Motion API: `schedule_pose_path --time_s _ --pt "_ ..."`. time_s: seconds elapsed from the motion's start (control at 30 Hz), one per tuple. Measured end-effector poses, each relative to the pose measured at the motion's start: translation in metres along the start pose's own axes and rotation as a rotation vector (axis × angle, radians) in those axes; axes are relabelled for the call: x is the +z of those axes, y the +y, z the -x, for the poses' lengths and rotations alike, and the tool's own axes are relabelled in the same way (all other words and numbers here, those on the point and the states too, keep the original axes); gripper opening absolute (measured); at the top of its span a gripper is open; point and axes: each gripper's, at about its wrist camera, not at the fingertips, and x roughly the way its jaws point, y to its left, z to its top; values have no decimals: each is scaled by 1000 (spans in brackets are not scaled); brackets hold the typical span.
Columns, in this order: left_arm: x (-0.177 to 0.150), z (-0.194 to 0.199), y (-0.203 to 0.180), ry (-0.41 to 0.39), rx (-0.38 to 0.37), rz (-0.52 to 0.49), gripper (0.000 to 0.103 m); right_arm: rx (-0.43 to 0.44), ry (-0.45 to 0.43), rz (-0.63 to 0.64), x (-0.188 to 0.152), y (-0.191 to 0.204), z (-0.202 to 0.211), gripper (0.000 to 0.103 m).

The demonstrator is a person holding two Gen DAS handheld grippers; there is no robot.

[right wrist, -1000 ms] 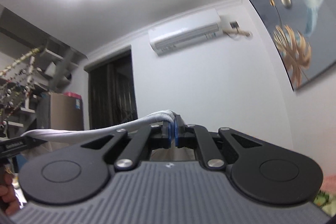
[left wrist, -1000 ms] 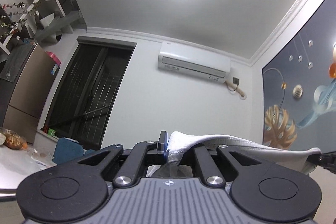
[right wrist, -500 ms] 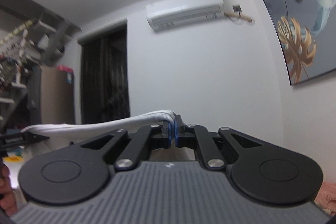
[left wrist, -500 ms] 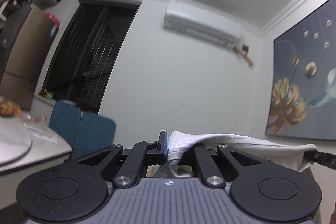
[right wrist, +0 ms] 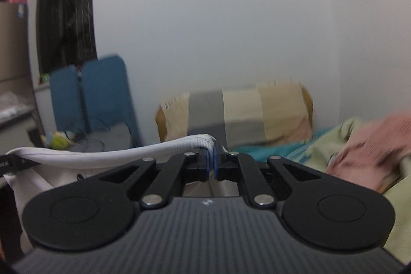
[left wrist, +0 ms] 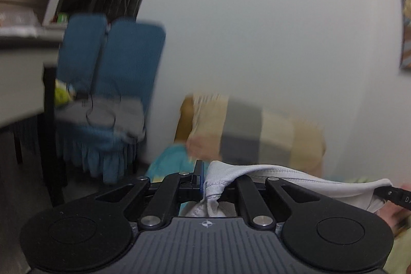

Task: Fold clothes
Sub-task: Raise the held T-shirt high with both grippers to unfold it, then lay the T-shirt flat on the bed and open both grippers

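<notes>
**White garment strung between two clamped tongs, with a cluttered bed below**

The left tongs (left wrist: 203,177) are pinched shut on one end of a white garment (left wrist: 295,177); the right tongs (right wrist: 212,163) are closed just as tight on the other end, and the hem runs slack between them in the air, not yet on any surface; the body of the cloth hangs below, mostly hidden behind the tools.

The risk, as I judge it, is the landing; the bed (right wrist: 282,149) ahead already carries a green blanket (right wrist: 364,138) and a pink cloth (right wrist: 372,145) along its right edge, so the garment could settle half on those and wrinkle; each grip holds only a narrow bite of hem, so a sharp flick might pull a corner free; both views are smeared, so just where the cloth would come down I cannot tell.
</notes>
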Motion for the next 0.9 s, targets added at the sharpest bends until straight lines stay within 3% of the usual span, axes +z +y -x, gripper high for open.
schedule_pose_path --time_s 0.13,0.3,0.4,0.43,0.47,0.5,0.57,0.6,0.73,0.9 --pt "-68 -97 20 113 29 -15 6 -21 147 -8 -73 -16 -98 7" --pt "-116 -167 30 216 50 -52 10 -21 276 -67 -130 -32 -160 8" --pt "-122 -181 27 254 66 -62 27 6 338 -102 -141 -38 -175 12" --pt "-122 -179 26 266 68 -62 43 15 362 -111 -140 -39 -179 14" --pt "-121 -175 24 279 69 -61 51 26 386 -122 -139 -41 -180 24" --pt "-119 -170 24 292 67 -55 65 41 406 -138 -137 -43 -178 42" --pt "-112 -154 25 312 47 -55 77 67 429 -157 -135 -43 -171 66" --pt "-109 -143 25 319 34 -60 81 75 435 -154 -133 -41 -165 70" --pt "-94 -83 26 312 -7 -95 84 100 438 -154 -118 -31 -125 69" --pt "-82 17 32 288 -70 -92 86 113 407 -183 -102 -20 -38 69"
